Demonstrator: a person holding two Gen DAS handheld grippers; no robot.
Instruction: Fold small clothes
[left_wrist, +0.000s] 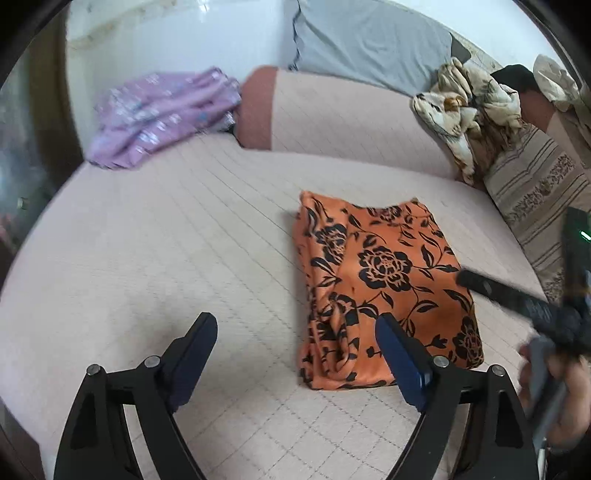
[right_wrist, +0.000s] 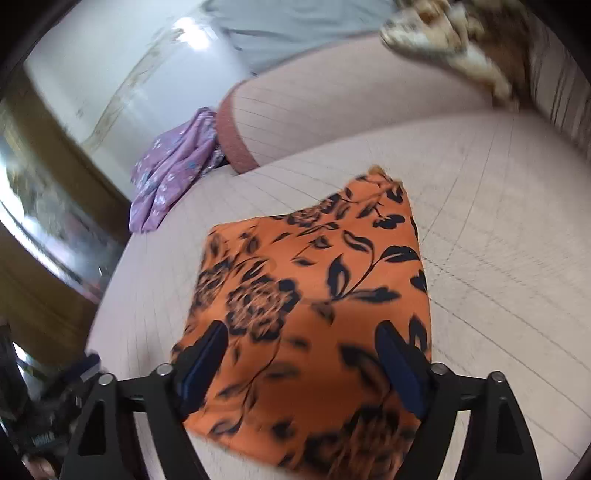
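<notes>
A folded orange cloth with black flowers (left_wrist: 384, 273) lies flat on the pale quilted bed cover (left_wrist: 166, 258). My left gripper (left_wrist: 295, 321) stands open just left of the cloth's near edge, mostly over bare cover; its right finger overlaps that edge in the picture. In the right wrist view the same cloth (right_wrist: 306, 280) fills the middle. My right gripper (right_wrist: 303, 328) hovers open over its near half, with the pads apart and not pressing on the fabric. One finger (left_wrist: 491, 286) of the right gripper reaches over the cloth's right side in the left wrist view.
A crumpled purple garment (left_wrist: 162, 110) lies at the back left beside a pink bolster (left_wrist: 332, 114). A grey pillow (left_wrist: 369, 37), a beige patterned heap (left_wrist: 465, 110) and a striped cushion (left_wrist: 535, 192) line the back right. A hand (left_wrist: 561, 387) shows at the right edge.
</notes>
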